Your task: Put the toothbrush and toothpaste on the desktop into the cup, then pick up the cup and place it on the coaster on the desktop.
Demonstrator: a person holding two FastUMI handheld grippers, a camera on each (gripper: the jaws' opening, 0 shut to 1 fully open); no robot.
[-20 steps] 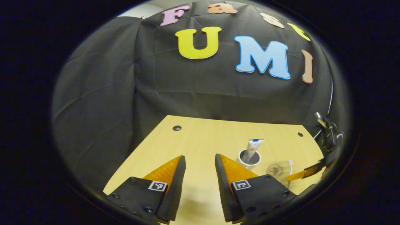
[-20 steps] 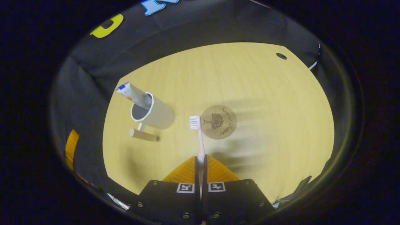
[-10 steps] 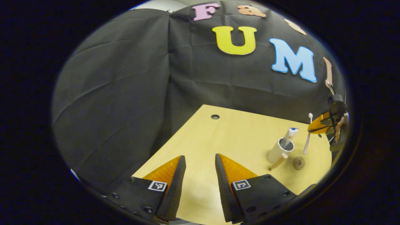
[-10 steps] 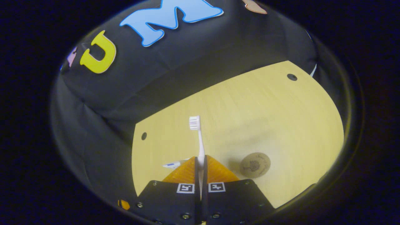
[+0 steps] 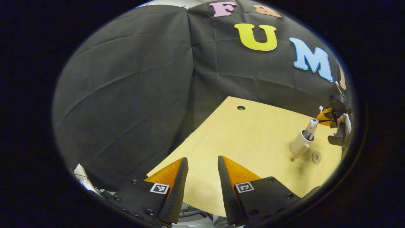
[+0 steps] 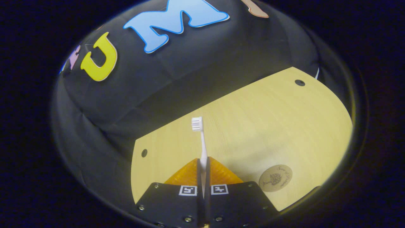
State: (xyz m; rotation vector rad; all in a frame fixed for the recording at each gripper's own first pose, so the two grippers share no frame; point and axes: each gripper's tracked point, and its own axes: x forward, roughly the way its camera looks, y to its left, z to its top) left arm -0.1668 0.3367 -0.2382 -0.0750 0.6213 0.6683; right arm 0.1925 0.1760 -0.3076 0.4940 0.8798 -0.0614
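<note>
Your right tool [image 6: 202, 164] clamps the toothbrush [image 6: 200, 139].
Left tool [image 5: 202, 167] apart, empty, over the table [image 5: 253, 139] edge. Coaster [image 6: 275, 178] script unreadable; toothpaste [image 5: 310, 127] in cup [image 5: 300, 144].

My left gripper [image 5: 202, 164] has swung away leftward: the cup [image 5: 300, 144] with the toothpaste [image 5: 311, 126] slid from just past my fingers to far off by the tabletop's [image 5: 250, 139] right edge, and the near edge now shows under the fingers. My right gripper [image 6: 202, 164] lifted and tilted up off the cup; the toothbrush [image 6: 200, 139] now points toward the tabletop's far edge, and the coaster [image 6: 275, 178] dropped from beside the brush head to low right.
</note>
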